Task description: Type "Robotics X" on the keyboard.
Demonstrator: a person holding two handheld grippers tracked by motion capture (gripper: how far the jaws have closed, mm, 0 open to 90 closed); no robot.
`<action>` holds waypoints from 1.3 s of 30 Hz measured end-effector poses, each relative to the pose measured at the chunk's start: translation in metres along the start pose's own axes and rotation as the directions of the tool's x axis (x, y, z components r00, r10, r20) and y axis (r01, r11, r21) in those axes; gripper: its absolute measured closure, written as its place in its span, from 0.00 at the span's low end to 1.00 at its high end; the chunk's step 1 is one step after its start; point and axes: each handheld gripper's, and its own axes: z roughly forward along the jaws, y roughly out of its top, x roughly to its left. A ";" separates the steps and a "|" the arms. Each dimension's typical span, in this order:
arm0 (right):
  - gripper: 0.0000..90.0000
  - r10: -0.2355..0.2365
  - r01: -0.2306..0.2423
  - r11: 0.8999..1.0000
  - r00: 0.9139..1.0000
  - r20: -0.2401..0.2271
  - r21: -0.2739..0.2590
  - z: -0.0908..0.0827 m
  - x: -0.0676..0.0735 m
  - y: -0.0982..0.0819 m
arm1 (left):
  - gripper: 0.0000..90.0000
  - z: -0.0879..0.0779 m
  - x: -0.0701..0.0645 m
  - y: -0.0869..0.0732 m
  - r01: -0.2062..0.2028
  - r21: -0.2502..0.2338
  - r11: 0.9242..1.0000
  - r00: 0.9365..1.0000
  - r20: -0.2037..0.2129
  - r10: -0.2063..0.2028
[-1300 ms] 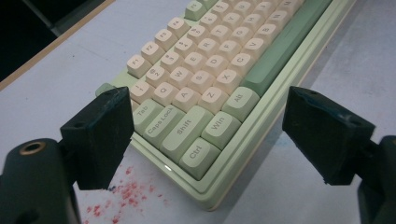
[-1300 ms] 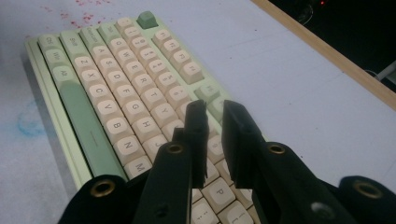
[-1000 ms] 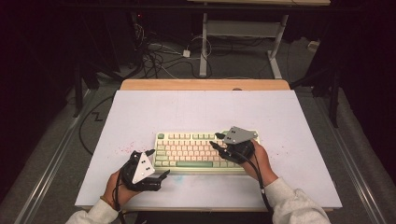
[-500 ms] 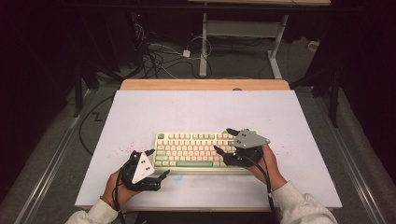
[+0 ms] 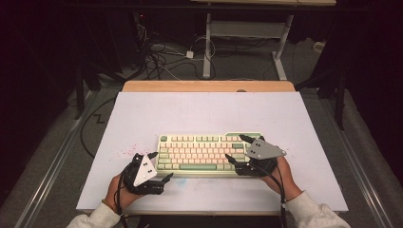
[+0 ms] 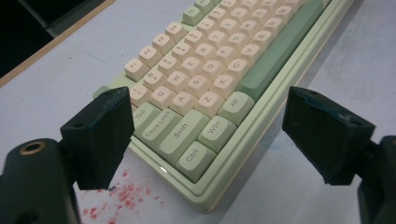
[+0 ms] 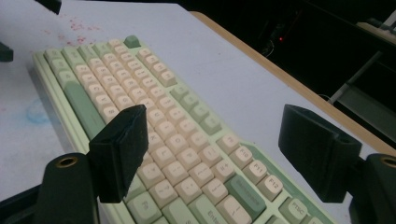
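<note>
Item: keyboard (image 5: 203, 153), green case, cream and green keys; lies flat on the white table (image 5: 142, 114), between the 2 grippers.

Left gripper (image 5: 157, 167): jaws spread wide, nothing between the pads; the keyboard's near-left corner, with Ctrl, Shift and Caps Lock keys, sits just ahead of it and between the jaw lines in the left gripper view; red specks (image 6: 126, 195) on the table beside 1 jaw.

Right gripper (image 5: 236, 148): jaws have just been opening, now released and wide apart, gripping nothing; poised over the keyboard's right end, its keys directly beneath and ahead.
</note>
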 end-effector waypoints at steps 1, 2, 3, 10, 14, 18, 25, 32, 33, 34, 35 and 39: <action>0.27 0.005 -0.005 1.000 1.000 0.004 -0.003 -0.002 0.000 -0.002 | 0.18 0.000 0.000 0.000 0.001 0.000 1.000 1.000 -0.004 -0.001; 0.27 0.013 -0.013 1.000 1.000 0.006 -0.002 -0.004 -0.001 -0.004 | 0.18 0.000 0.000 0.000 0.003 -0.001 1.000 1.000 -0.001 -0.003; 0.26 0.014 -0.014 1.000 1.000 0.005 -0.002 -0.007 -0.001 -0.006 | 0.18 0.000 0.000 0.000 0.002 0.000 1.000 1.000 -0.001 -0.002; 0.26 0.022 -0.021 0.999 0.999 0.030 -0.032 -0.021 -0.004 -0.017 | 0.18 -0.001 0.000 0.001 0.006 -0.001 1.000 1.000 0.000 -0.006; 0.26 0.017 -0.015 0.999 0.999 0.044 -0.033 -0.028 -0.005 -0.023 | 0.18 -0.001 0.001 0.002 0.016 -0.003 1.000 1.000 0.002 -0.016; 0.26 0.022 -0.021 0.999 0.998 0.050 -0.033 -0.034 -0.006 -0.029 | 0.18 -0.001 0.002 0.002 0.026 -0.008 1.000 1.000 -0.001 -0.026; 0.26 0.016 -0.015 1.000 0.998 0.068 -0.016 -0.042 -0.005 -0.039 | 0.18 -0.002 0.006 0.004 0.050 -0.012 0.999 0.999 -0.005 -0.050; 0.26 0.025 -0.024 1.000 0.997 0.076 -0.017 -0.051 -0.004 -0.047 | 0.23 -0.003 0.008 0.006 0.071 -0.022 0.997 0.998 0.004 -0.071; 0.26 0.025 -0.023 1.000 0.997 0.076 -0.016 -0.052 -0.004 -0.048 | 0.25 -0.003 0.009 0.006 0.072 -0.025 0.997 0.997 0.010 -0.071; 0.26 0.024 -0.023 1.000 0.997 0.080 -0.014 -0.053 -0.004 -0.049 | 0.29 -0.003 0.009 0.007 0.072 -0.027 0.997 0.997 0.016 -0.071; 0.26 0.027 -0.027 1.000 0.997 0.077 -0.012 -0.054 -0.003 -0.050 | 0.33 -0.003 0.010 0.007 0.075 -0.031 0.997 0.997 0.034 -0.074; 0.25 0.026 -0.025 1.000 0.997 0.077 -0.006 -0.057 -0.002 -0.053 | 0.52 -0.003 0.010 0.009 0.073 -0.030 0.997 0.994 0.078 -0.071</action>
